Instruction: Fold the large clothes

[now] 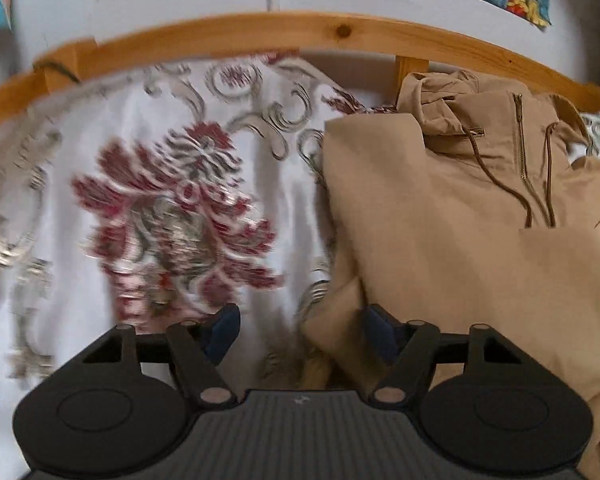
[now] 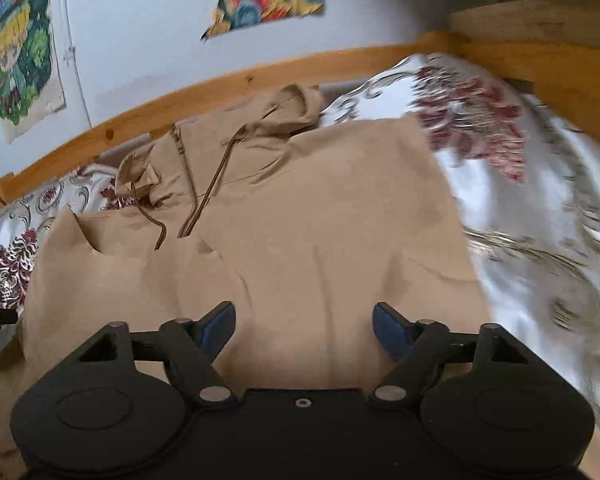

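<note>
Pale wall and a pine bed rail back the scene, with a white bedspread patterned in dark red flowers covering the bed. Your left gripper has its jaws spread, nothing pinched between the blue pads; the near left edge of the tan hoodie lies just under its right pad, and whether it touches you cannot tell. Beyond that gripper the bedspread runs to the rail on the left, while the hoodie fills the right side, its hood bunched against the rail, and its zip and brown drawstrings lie on the chest. Your right gripper is also spread and empty, hanging over the lower body of the hoodie. From there the garment lies front up, one sleeve folded across the chest at the left, hood farthest away. Bedspread shows on both sides of it. Colourful posters hang on the wall above.
</note>
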